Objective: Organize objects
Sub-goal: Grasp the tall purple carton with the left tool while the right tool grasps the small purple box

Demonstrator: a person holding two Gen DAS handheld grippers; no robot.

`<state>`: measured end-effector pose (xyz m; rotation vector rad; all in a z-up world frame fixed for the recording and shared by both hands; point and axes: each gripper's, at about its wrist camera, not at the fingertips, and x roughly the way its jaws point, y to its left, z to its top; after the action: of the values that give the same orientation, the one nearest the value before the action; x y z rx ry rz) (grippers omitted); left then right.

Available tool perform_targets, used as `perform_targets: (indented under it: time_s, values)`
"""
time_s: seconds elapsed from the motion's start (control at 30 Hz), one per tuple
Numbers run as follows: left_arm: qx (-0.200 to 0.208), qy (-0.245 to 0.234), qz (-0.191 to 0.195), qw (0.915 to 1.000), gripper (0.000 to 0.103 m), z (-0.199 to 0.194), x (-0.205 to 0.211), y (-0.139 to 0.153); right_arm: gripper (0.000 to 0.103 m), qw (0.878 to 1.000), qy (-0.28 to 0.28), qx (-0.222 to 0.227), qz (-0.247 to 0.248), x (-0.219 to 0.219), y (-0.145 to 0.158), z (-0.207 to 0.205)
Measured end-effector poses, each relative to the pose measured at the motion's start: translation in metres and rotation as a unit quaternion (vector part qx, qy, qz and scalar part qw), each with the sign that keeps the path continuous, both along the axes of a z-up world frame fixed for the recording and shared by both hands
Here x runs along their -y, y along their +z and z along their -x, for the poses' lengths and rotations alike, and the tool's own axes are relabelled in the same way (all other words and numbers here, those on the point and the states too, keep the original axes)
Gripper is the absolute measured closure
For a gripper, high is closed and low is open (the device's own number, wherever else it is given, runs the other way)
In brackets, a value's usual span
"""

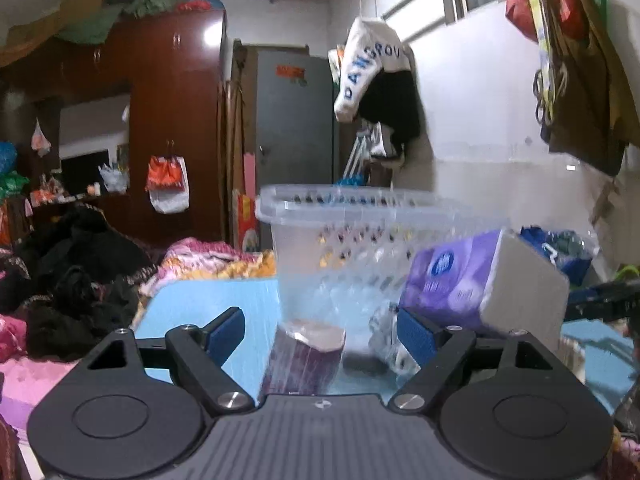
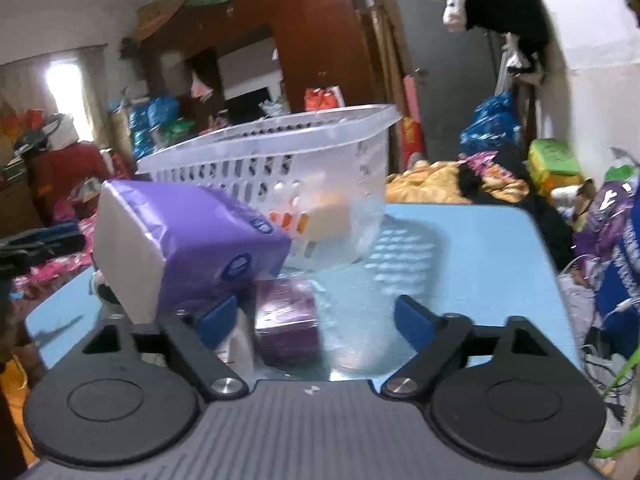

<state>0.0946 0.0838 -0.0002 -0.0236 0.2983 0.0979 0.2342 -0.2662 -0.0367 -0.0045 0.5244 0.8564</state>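
The counter point(image 2: 480, 248) was pale blue, the perforated basket point(image 2: 248, 160) clear-white, the tissue pack point(image 2: 200, 248) purple with white ends, the small box point(image 2: 286, 316) dark purple.

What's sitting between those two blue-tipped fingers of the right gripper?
In the right wrist view, a small purple box sits on the blue table between the open right gripper fingers, nearer the left one.

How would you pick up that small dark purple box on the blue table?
Grip the small dark purple box across its two narrow side faces, coming in level from the front. It stands upright beside the purple tissue pack; the right gripper is open around it.
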Motion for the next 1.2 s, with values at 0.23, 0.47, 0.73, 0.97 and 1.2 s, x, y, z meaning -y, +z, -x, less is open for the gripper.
perform_targets:
  time_s: [0.23, 0.47, 0.73, 0.97, 1.2]
  values:
    - [-0.031, 0.000, 0.011, 0.9995, 0.017, -0.009, -0.011, -0.022, 0.038, 1.000, 0.005, -0.001, -0.002, 0.003, -0.017, 0.011]
    - [-0.044, -0.001, 0.020, 0.9988, 0.017, -0.011, -0.017, -0.027, 0.050, 1.000, 0.008, 0.004, 0.002, 0.001, -0.016, 0.014]
    - [-0.072, 0.019, 0.018, 0.9971, 0.025, -0.020, -0.015, -0.032, 0.061, 1.000, 0.014, 0.011, 0.006, 0.000, -0.016, 0.014]
    - [-0.065, 0.022, 0.013, 0.9975, 0.048, -0.017, -0.015, -0.034, 0.061, 1.000, 0.004, 0.020, -0.015, 0.006, -0.016, 0.016]
    - [-0.046, 0.025, 0.005, 0.9986, 0.048, -0.014, -0.013, -0.032, 0.061, 0.997, -0.039, 0.046, -0.046, 0.015, -0.014, 0.020]
